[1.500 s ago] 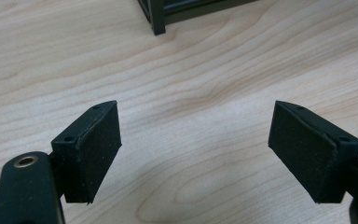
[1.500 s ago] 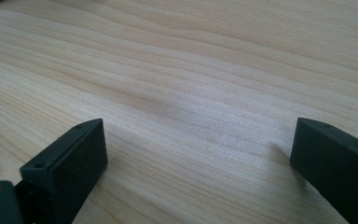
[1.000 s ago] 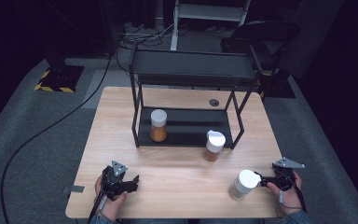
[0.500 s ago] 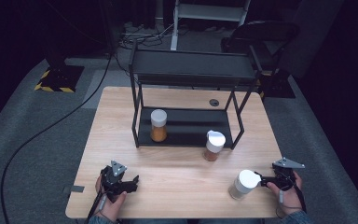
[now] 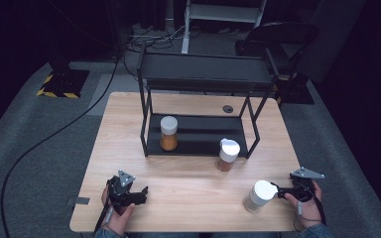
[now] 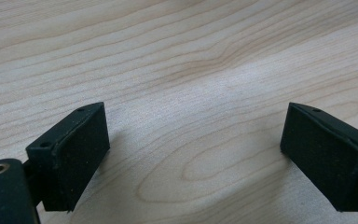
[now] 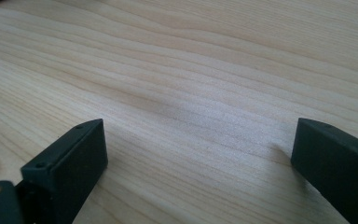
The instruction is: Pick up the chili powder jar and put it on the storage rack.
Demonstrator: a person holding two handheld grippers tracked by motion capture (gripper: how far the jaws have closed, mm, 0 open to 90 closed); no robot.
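My left gripper (image 5: pixel 141 191) had just been opening, nothing between its jaws; right gripper (image 5: pixel 276 189) spread, pointing at the white-capped jar (image 5: pixel 258 196) just beside it on the table (image 5: pixel 193 198).

In the high view the pale wooden table (image 5: pixel 188 183) is evenly lit from above while the grey carpeted floor (image 5: pixel 30 163) and the background sink into near-black; the picture is soft and slightly grainy. Both gripper views are bright, the wood grain sharp farther off, the black jaws near the lens blurred and casting soft shadows on the table.
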